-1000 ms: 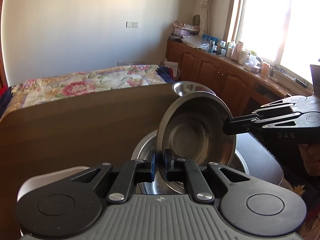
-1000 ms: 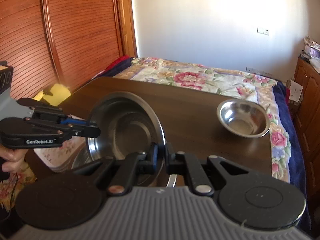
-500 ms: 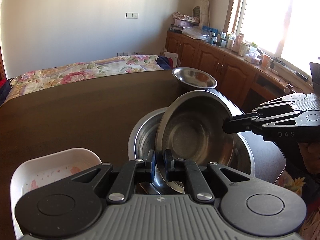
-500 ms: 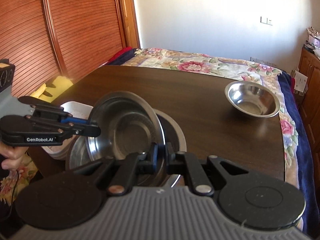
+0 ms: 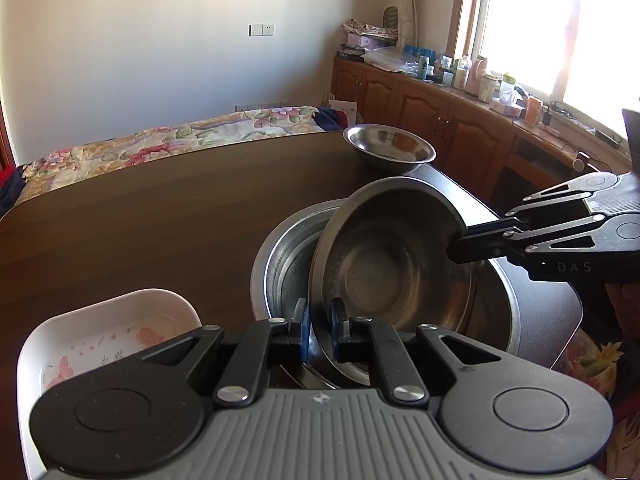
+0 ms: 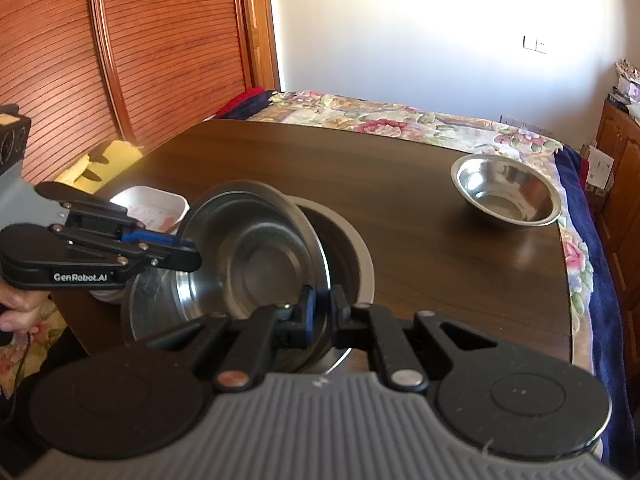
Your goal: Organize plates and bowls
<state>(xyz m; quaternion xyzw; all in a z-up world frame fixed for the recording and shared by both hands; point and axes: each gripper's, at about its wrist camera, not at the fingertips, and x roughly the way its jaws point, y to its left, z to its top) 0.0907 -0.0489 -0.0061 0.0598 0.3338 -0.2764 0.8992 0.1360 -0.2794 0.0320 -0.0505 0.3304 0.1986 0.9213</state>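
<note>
A mid-sized steel bowl [image 5: 384, 264] [image 6: 260, 256] hangs tilted, with its lower rim inside a larger steel bowl [image 5: 280, 264] [image 6: 352, 248] that rests on the dark wooden table [image 5: 140, 216]. My left gripper [image 5: 320, 328] [image 6: 192, 256] is shut on the tilted bowl's near rim. My right gripper [image 6: 324, 312] [image 5: 456, 246] is shut on the opposite rim. Whether the two bowls touch I cannot tell. A small steel bowl [image 5: 390, 152] [image 6: 506, 192] stands alone near the table's far right corner.
A white rectangular dish [image 5: 112, 332] [image 6: 152, 208] with a flower print sits left of the large bowl. A bed with a floral cover [image 6: 400, 120] lies beyond the table. Wooden cabinets [image 5: 440, 120] crowded with bottles run under the window on the right.
The held bowl has come down a little toward the large bowl, still gripped on both rims. More of the table and the white dish now show.
</note>
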